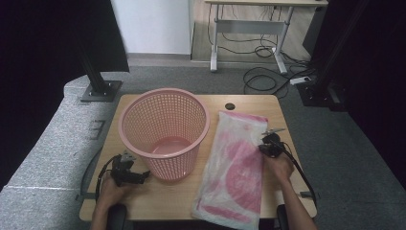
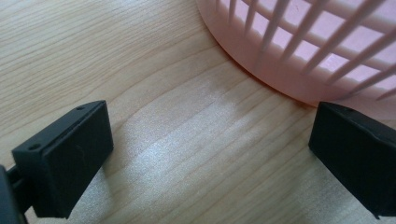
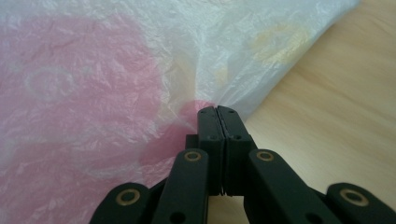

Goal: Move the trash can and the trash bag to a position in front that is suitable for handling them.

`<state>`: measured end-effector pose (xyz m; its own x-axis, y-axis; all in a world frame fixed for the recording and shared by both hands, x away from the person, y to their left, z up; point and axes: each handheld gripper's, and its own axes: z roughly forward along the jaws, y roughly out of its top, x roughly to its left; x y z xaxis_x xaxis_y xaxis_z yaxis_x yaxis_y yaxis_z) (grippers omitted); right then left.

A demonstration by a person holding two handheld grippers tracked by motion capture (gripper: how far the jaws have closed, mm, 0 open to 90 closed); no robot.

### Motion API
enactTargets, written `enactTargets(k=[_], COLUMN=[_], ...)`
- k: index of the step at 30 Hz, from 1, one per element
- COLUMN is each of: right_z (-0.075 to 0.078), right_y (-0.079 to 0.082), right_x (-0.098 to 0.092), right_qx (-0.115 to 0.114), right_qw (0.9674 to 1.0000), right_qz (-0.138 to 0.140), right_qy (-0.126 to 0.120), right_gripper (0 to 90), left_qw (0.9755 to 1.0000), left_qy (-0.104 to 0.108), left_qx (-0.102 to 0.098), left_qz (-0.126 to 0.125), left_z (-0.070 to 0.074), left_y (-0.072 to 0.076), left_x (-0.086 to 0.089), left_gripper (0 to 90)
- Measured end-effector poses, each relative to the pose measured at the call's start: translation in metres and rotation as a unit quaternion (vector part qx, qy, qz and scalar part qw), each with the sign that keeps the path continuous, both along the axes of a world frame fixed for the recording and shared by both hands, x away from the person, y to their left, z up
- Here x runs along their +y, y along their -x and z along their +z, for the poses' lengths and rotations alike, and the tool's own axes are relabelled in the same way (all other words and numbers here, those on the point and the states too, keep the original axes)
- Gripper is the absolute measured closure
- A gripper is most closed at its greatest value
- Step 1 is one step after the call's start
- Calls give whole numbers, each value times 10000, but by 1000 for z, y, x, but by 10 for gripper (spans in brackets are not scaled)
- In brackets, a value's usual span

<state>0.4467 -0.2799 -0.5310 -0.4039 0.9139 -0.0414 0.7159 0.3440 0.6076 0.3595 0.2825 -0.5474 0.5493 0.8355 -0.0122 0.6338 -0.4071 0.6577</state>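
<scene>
Bench (image 1: pixel 182 191) surface carries two things side by side: a pink plastic basket (image 1: pixel 164 132) standing upright on the left half, and a long pink-and-white plastic bag (image 1: pixel 234 167) lying flat on the right half. The bag's long axis runs from the near edge of the bench away toward the far edge, leaning a little to the right, so its length lies roughly parallel to the basket's side rather than pointing at it. Its left edge comes close to the basket's foot; the two look just apart.

The right gripper (image 1: pixel 269 143) sits at the bag's right edge, about a third of the way down from the far end, which makes the right hand far the nearer to the bag. In the right gripper view its fingers (image 3: pixel 219 119) are pressed together with a fold of the thin film pinched at their tips, and the film puckers toward that spot.

The left gripper (image 1: pixel 125 168) rests low beside the basket's near-left foot, its fingers (image 2: pixel 70 158) spread wide with bare wood between them. Any lift toward the basket would probably travel leftward across the bag's width.
</scene>
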Motion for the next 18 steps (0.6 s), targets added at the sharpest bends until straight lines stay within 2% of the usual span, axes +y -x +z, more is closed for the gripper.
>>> enactTargets(k=[4, 5, 6, 9, 14, 15, 16, 17, 18], right_z=[3, 3, 3, 3, 3, 3, 2, 2, 3], right_y=[24, 24, 37, 54, 85, 85, 96, 96, 101], right_x=[-33, -33, -49, -64, -84, -84, -89, -89, -91], right_qx=[16, 16, 12, 21, 55, 55, 82, 82, 70], right_qw=[9997, 9997, 9994, 9990, 9983, 9983, 9982, 9982, 9983], right_qz=[-231, -231, -347, -450, -578, -578, -598, -598, -581], right_qy=[99, 99, 26, 6, 43, 43, 19, 19, 8], right_gripper=[877, 877, 874, 869, 861, 861, 848, 848, 789], left_qw=[10000, 10000, 10000, 10000, 10000, 10000, 10000, 10000, 10000], left_qy=[3, 4, 2, 4, 4, 4, 5, 5, 5], left_qx=[-7, -8, -7, -9, -9, -9, -9, -9, -1], left_qz=[0, -4, -12, -18, -26, -26, -36, -36, -49], left_z=[0, 0, 0, 0, 0, 0, 0, 0, 0], left_y=[0, 0, 0, 0, 0, 0, 0, 0, 0], left_x=[0, 0, 0, 0, 0, 0, 1, 1, 1], left_gripper=[0, 0, 0, 0, 0, 0, 0, 0, 0])
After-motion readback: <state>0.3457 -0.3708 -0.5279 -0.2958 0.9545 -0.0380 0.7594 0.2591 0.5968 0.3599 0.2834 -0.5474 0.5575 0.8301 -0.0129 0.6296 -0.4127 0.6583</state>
